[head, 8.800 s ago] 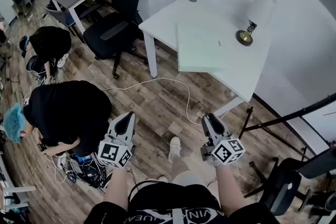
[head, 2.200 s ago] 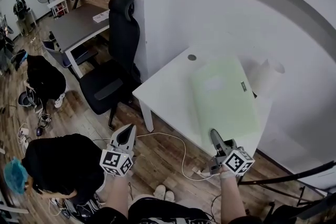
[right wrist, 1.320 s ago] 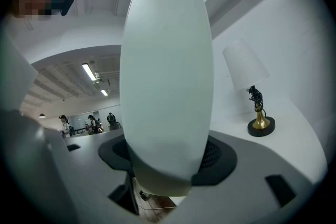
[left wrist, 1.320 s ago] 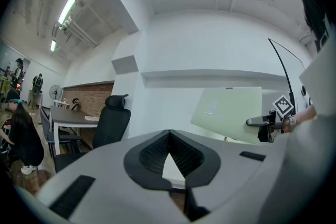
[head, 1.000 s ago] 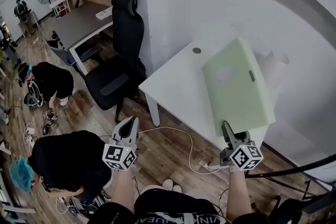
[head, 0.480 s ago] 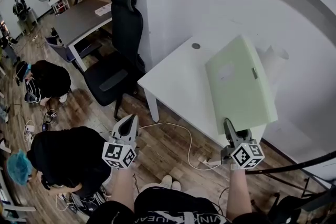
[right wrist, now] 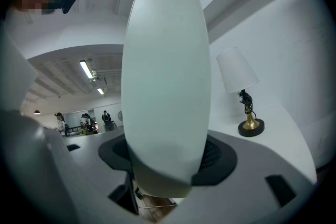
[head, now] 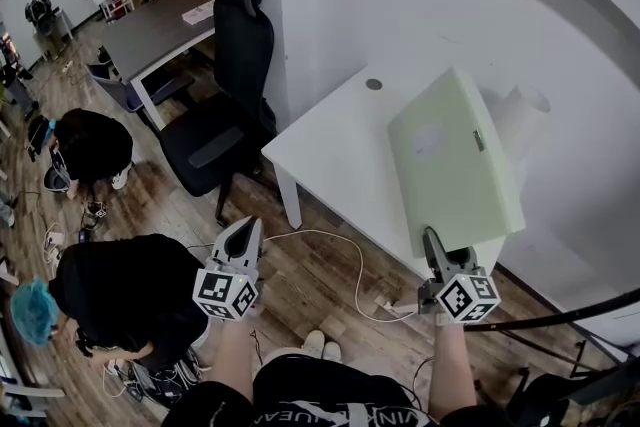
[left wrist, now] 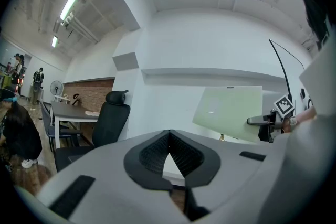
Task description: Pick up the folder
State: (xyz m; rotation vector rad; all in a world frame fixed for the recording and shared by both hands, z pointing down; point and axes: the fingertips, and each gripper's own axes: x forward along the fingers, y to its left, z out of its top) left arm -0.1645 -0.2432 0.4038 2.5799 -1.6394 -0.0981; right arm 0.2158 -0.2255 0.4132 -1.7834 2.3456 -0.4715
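Your right gripper (head: 432, 240) is pinching the folder (head: 455, 160) at its near short edge. The right gripper view shows the pale green sheet filling the gap between the jaws, with the pads bearing on both faces. The key relation is that the folder's long axis runs straight out from that gripper, away from you toward the wall, so all of its length hangs forward of the grip. It sits over the right end of the white surface (head: 330, 150), tilted with one face turned toward the left. From the left gripper view it looks clear of the surface, though I can't confirm that for the far corner. The lamp (head: 515, 120) stands just beyond the folder's far right side, near but apart from it, so that's the thing to miss if you swing right. Your left gripper (head: 243, 235) is pressed together with nothing in it. It hangs well apart from the folder, out over the wood floor (head: 310, 245) to the left of the surface. The right hand is the only one on the job, and I judge the pick as essentially made. With a one-edge grip on a long flat panel, expect the far end to droop or twist. Keep any next move in line with the long axis, not across it.
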